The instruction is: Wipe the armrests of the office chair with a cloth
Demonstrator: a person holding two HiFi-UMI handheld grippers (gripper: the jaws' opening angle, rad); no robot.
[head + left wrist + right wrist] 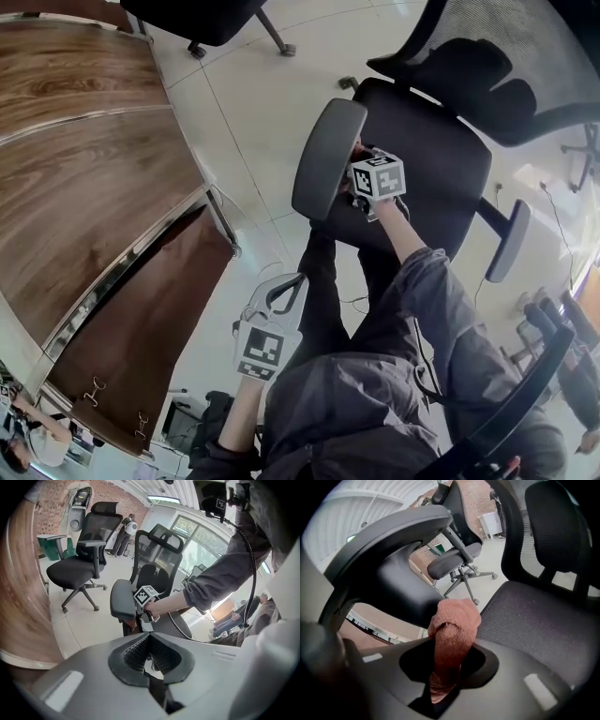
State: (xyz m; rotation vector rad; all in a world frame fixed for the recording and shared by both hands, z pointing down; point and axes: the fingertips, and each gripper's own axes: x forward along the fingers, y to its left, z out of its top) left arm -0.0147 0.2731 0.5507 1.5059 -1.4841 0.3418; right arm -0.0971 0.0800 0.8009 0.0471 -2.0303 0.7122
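Note:
The office chair has a black seat (427,159), a grey left armrest (326,155) and a grey right armrest (507,242). My right gripper (361,161) is at the inner side of the left armrest, shut on a rust-brown cloth (457,616). In the right gripper view the cloth's bunched end presses against the underside of that armrest (401,581). My left gripper (281,292) hangs lower, by the person's legs and away from the chair, shut with nothing in it. In the left gripper view, it (149,637) faces the armrest (122,599) and a bit of the cloth (131,622).
A curved wooden desk (84,178) runs along the left. A second black office chair (77,566) stands on the tiled floor behind, and another chair's frame (525,394) is at the lower right. People stand farther off (37,436).

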